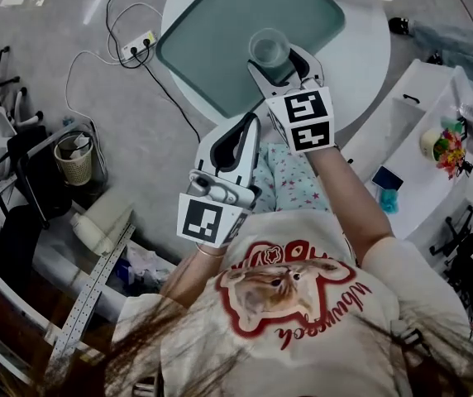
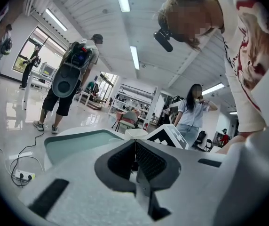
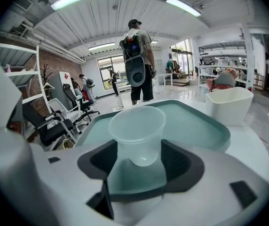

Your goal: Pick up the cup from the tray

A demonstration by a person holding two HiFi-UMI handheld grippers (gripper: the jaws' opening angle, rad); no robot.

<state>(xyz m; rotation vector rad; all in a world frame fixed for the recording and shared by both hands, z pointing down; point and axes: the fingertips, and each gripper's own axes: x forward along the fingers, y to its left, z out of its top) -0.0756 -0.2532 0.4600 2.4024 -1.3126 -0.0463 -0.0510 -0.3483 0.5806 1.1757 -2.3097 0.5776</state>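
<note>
- Right gripper (image 3: 139,166) jaws wide, straddling the cup (image 3: 137,131), which stands upright on the tray (image 3: 195,121); pads probably not touching it.
- Left gripper (image 2: 135,159) closed, empty.
- Risk: an off-centre squeeze tips or crushes the thin cup.

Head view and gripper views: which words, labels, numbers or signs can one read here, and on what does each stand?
Nothing reads reliably.
Shirt: curved red lettering under a cat picture, upside down, too distorted to read.
Left gripper and right gripper cubes: black-and-white square markers, no letters.
Cup, tray: no print visible.
White panel with red mark, right gripper view: too small to read.
</note>
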